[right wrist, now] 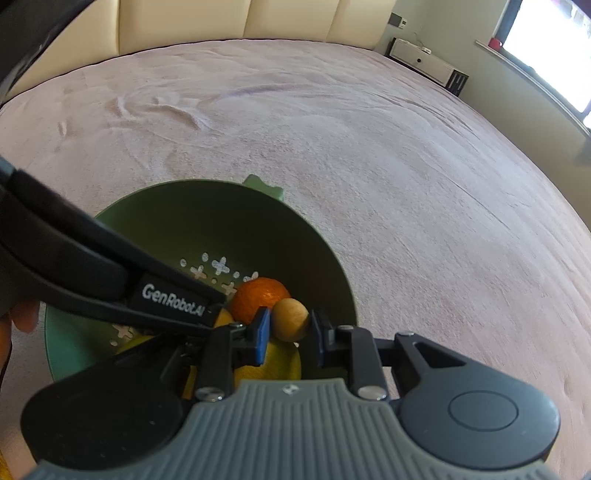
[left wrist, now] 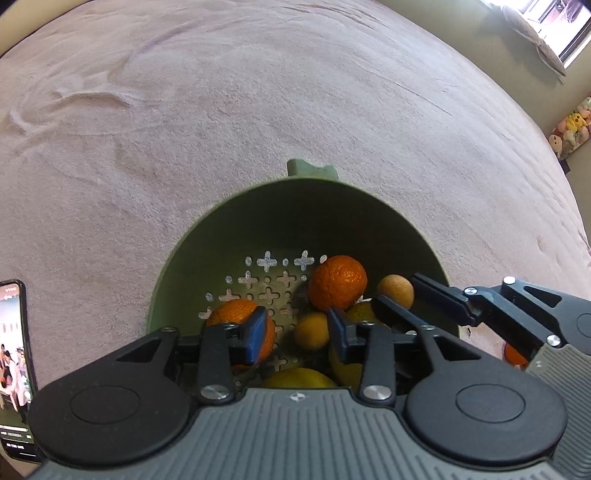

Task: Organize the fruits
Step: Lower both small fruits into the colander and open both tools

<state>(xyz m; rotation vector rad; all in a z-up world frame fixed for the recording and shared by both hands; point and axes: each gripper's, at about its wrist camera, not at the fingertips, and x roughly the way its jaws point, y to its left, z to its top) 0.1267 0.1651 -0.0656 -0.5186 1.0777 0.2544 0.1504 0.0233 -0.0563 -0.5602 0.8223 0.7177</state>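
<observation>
A green colander bowl point(left wrist: 258, 218) sits on the pink bedspread and holds several fruits: two oranges point(left wrist: 338, 282), small yellow fruits point(left wrist: 312, 330) and a tan round fruit point(left wrist: 396, 291). My left gripper point(left wrist: 297, 332) is open above the bowl, one blue pad in front of the left orange point(left wrist: 236, 314), nothing held. My right gripper point(right wrist: 290, 334) reaches into the same bowl point(right wrist: 221, 218), and its pads sit on either side of the tan fruit point(right wrist: 290, 319), close to or touching it. The right gripper also shows in the left wrist view point(left wrist: 424, 299).
A phone point(left wrist: 14, 369) with a lit screen lies left of the bowl. The pink bedspread point(right wrist: 369, 147) spreads all around. A beige headboard point(right wrist: 258, 18) stands at the far end. Plush toys point(left wrist: 572, 125) and a window are at the right.
</observation>
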